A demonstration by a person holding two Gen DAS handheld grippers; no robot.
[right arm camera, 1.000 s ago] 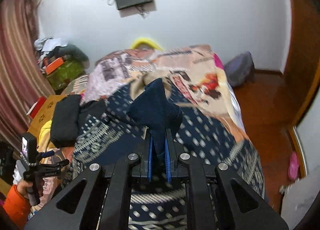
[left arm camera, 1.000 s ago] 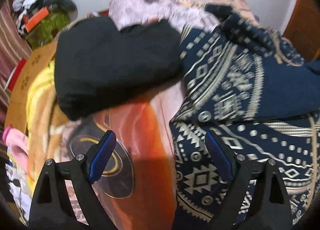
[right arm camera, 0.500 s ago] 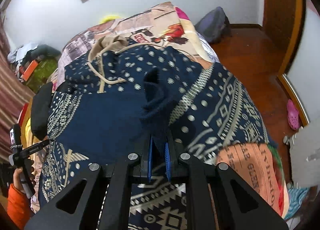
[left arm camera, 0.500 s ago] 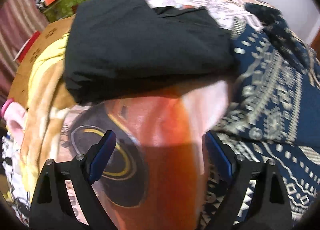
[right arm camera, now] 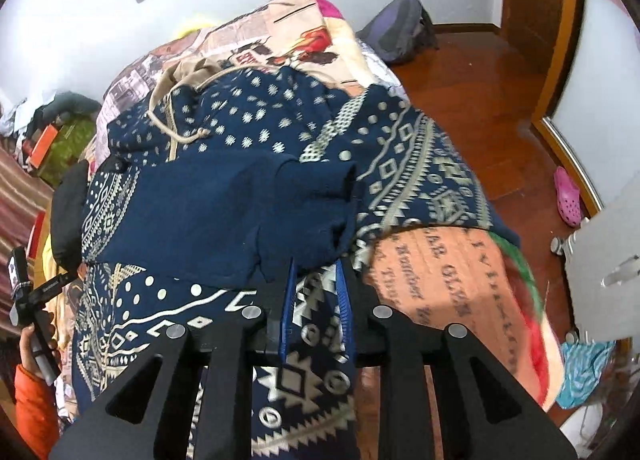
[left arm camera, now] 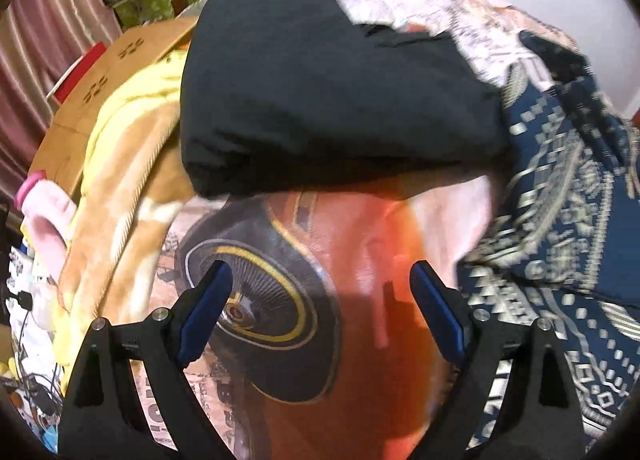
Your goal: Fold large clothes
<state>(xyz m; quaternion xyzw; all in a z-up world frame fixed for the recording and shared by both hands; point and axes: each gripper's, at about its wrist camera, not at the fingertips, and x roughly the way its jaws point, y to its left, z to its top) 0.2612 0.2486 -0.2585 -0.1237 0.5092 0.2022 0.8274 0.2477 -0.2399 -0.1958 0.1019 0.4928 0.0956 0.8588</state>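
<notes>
Left gripper (left arm camera: 320, 308): blue-padded fingers spread wide with nothing between them, hovering over the printed bedspread (left arm camera: 360, 340) near the bed's left edge.
Black garment (left arm camera: 320, 91): a folded bundle lying on the bedspread just beyond the left gripper, its right end touching the navy patterned hoodie (left arm camera: 560, 199).
Yellow blanket (left arm camera: 116, 187): bunched along the bed's left edge, beside the black garment.
Navy patterned hoodie (right arm camera: 224, 203): spread across the middle of the bed, reaching to the right edge — hood and cream drawstring (right arm camera: 176, 119) toward the far end, a plain navy sleeve (right arm camera: 304, 211) folded over the body.
Right gripper (right arm camera: 314, 296): jaws parted a little, the sleeve's cuff lying just ahead of the pads; whether they touch the cloth I cannot tell.
Pink shoe (right arm camera: 566, 195): on the wooden floor, well apart from the bed's right edge.
</notes>
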